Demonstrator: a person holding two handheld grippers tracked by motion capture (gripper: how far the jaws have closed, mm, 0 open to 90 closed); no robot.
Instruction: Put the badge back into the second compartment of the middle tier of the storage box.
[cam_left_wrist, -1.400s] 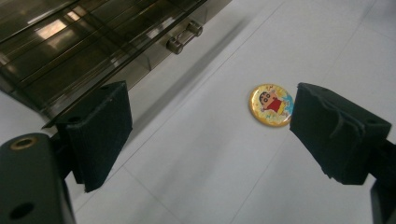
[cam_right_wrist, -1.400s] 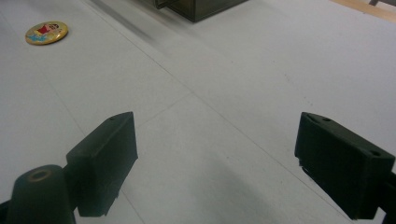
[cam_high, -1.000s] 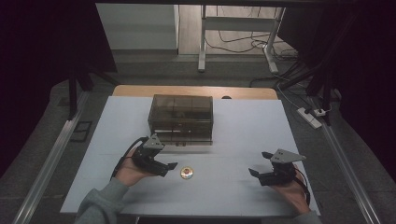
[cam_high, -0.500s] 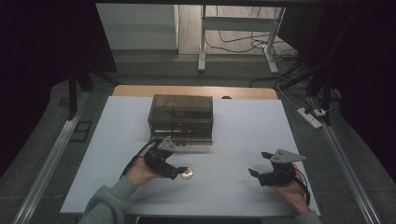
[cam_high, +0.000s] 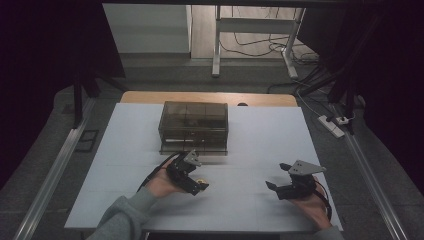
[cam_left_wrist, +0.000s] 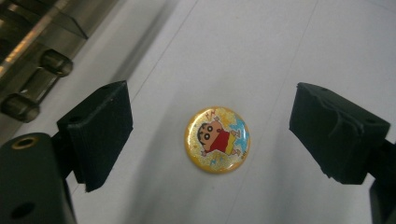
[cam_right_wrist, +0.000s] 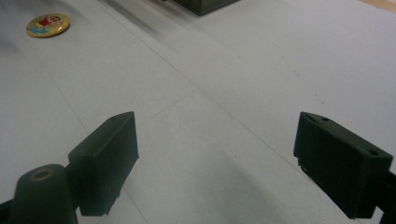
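Jaws spread wide, the left gripper (cam_left_wrist: 212, 140) hangs just above a round badge (cam_left_wrist: 217, 139) that lies flat on the bench (cam_high: 260, 135), the badge sitting between the two black pads with clear space on either side and touching neither. The badge is yellow and glossy, printed with a cartoon child in a red top. In the high view the left gripper (cam_high: 196, 181) is near the middle of the bench's near half, with the badge (cam_high: 200, 181) showing as a small gold disc at its tip, and the person's left hand (cam_high: 162, 184) and grey sleeve (cam_high: 122, 217) reaching in from the near edge.

Just beyond the gripper, toward the far edge, stands a smoky see-through plastic box (cam_high: 194, 126) with small drawers along its front; its drawer knobs (cam_left_wrist: 56, 62) show at the upper left of the left gripper view.

The right gripper (cam_high: 274, 183) is held low over the bench near the near right corner, well apart from the badge, jaws likewise spread and holding nothing. Its own view looks across bare white surface to the badge (cam_right_wrist: 48, 24) at the far left.
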